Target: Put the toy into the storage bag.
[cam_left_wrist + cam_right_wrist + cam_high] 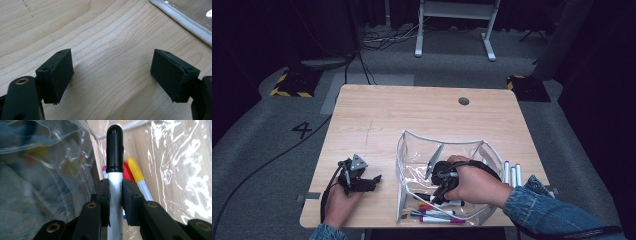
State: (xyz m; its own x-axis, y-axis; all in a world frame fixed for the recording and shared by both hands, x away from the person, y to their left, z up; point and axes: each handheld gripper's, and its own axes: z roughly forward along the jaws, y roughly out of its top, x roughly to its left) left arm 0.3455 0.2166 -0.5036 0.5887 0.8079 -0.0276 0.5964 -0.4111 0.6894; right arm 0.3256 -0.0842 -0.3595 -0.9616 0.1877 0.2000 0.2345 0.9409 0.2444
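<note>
- Wooden table (377,120): centre of frame.
- Three white markers (512,173): right table edge.
- White desk frame (455,22): top centre.
- Floor numeral "4" (302,130): left.

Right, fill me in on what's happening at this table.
A person is loading markers into a clear plastic pouch on the wooden table. The right gripper is inside the pouch, shut on a black-capped marker, beside others already in it. Three more markers lie outside to the right. The left gripper rests open over bare table, holding nothing.
</note>
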